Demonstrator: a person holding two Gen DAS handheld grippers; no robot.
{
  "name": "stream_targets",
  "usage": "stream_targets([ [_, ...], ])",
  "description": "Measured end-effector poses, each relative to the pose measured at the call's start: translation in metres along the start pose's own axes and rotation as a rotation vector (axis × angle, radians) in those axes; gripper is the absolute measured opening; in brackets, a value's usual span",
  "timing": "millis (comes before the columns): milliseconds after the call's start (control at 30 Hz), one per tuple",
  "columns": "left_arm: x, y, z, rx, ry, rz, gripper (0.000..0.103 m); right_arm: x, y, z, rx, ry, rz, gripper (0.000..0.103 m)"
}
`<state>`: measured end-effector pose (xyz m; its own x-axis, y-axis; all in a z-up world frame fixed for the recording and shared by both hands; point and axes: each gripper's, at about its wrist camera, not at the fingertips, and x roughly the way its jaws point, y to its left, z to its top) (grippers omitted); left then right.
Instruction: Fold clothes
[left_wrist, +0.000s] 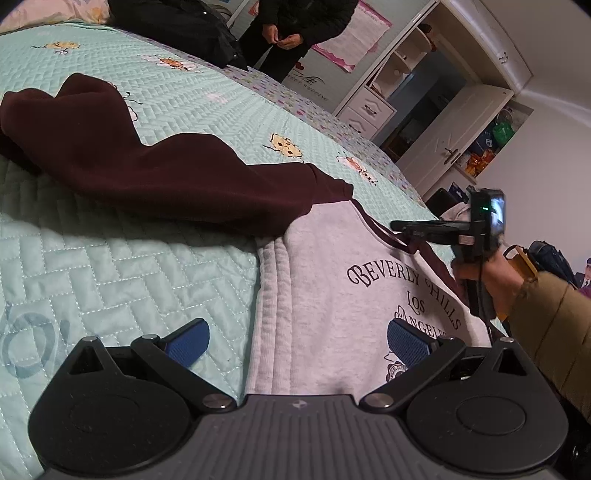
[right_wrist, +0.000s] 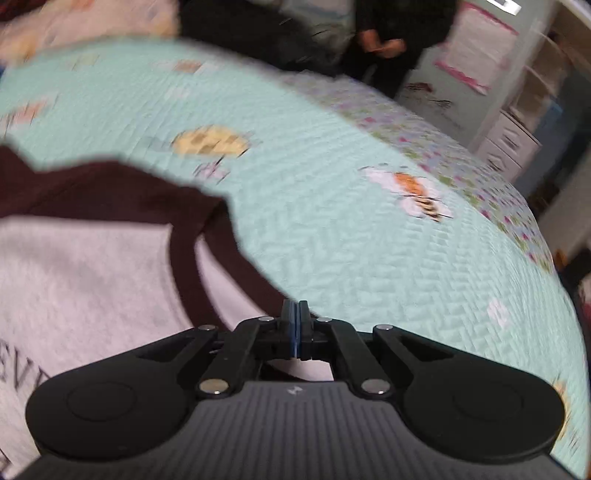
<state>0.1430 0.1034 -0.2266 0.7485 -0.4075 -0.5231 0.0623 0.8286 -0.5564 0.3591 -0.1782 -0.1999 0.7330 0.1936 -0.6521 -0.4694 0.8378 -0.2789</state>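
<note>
I'm looking across a bedroom: a bed under a mint-green quilted bedspread stitched in zigzags and dotted with cartoon bees fills most of both views, with a white wardrobe along the far wall and a person in dark clothes standing at the bed's far side, hands together. On the bedspread lies the sweatshirt, grey in the body with "Beverly Hills Los Angeles" printed on the chest and maroon trim at the neck; its maroon sleeve trails away across the bed to the left. My left gripper hangs low over the sweatshirt's left edge, its blue pads spread wide with nothing between them. My right gripper is pinched fully together at the maroon neckline; in the left view its fingers sit on that collar band, but I cannot tell whether cloth is caught between them.
</note>
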Motion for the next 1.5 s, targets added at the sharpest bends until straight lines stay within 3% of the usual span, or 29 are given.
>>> stream_targets([
  [100, 0.001, 0.0, -0.001, 0.004, 0.002, -0.001, 0.102, -0.006, -0.022, -0.004, 0.09, -0.032, 0.019, 0.007],
  [167, 0.002, -0.002, -0.002, 0.016, 0.005, -0.001, 0.102, 0.001, -0.03, -0.003, 0.107, -0.007, 0.088, 0.024],
  [233, 0.003, -0.002, -0.002, 0.018, 0.008, -0.002, 0.102, 0.01, -0.031, 0.0, 0.093, 0.024, 0.148, 0.034],
  [367, 0.004, -0.001, -0.003, 0.011, 0.014, -0.004, 0.102, 0.025, -0.023, 0.005, 0.009, 0.073, 0.175, 0.052],
  [500, 0.005, 0.0, -0.003, 0.012, 0.015, -0.008, 0.102, 0.037, -0.021, 0.004, -0.019, 0.115, 0.21, 0.061],
  [567, 0.006, 0.0, -0.003, 0.014, 0.016, -0.009, 0.102, 0.041, -0.027, 0.005, -0.017, 0.126, 0.201, 0.08],
  [633, 0.006, 0.0, -0.003, 0.014, 0.017, -0.012, 0.102, 0.046, -0.032, 0.005, -0.014, 0.138, 0.226, 0.079],
  [700, 0.006, 0.001, -0.002, 0.01, 0.018, -0.016, 0.102, 0.048, -0.036, 0.008, -0.007, 0.162, 0.267, 0.071],
  [767, 0.006, 0.002, -0.002, 0.005, 0.017, -0.019, 0.102, 0.048, -0.035, 0.013, -0.018, 0.185, 0.306, 0.052],
  [833, 0.007, 0.003, -0.002, 0.004, 0.017, -0.021, 0.102, 0.045, -0.029, 0.017, -0.043, 0.198, 0.315, 0.042],
  [867, 0.007, 0.002, -0.002, 0.005, 0.017, -0.02, 0.102, 0.043, -0.023, 0.017, -0.068, 0.195, 0.309, 0.029],
  [967, 0.007, 0.002, -0.003, 0.011, 0.017, -0.021, 0.102, 0.033, -0.002, 0.018, -0.169, 0.176, 0.267, 0.014],
  [1133, 0.006, 0.004, -0.003, 0.002, 0.018, -0.03, 0.102, 0.025, 0.015, 0.015, -0.285, 0.093, 0.097, 0.013],
  [1267, 0.006, 0.004, -0.003, 0.001, 0.018, -0.031, 0.102, 0.041, 0.019, 0.013, -0.269, 0.101, 0.045, 0.02],
  [1300, 0.005, 0.004, -0.003, 0.002, 0.019, -0.031, 0.102, 0.042, 0.016, 0.012, -0.238, 0.1, 0.046, 0.021],
  [1367, 0.005, 0.004, -0.003, 0.005, 0.019, -0.031, 0.102, 0.034, -0.004, 0.014, -0.109, 0.064, 0.06, 0.045],
  [1500, 0.004, 0.004, -0.003, 0.005, 0.016, -0.03, 0.102, -0.008, -0.053, 0.003, 0.257, -0.081, 0.032, 0.048],
])
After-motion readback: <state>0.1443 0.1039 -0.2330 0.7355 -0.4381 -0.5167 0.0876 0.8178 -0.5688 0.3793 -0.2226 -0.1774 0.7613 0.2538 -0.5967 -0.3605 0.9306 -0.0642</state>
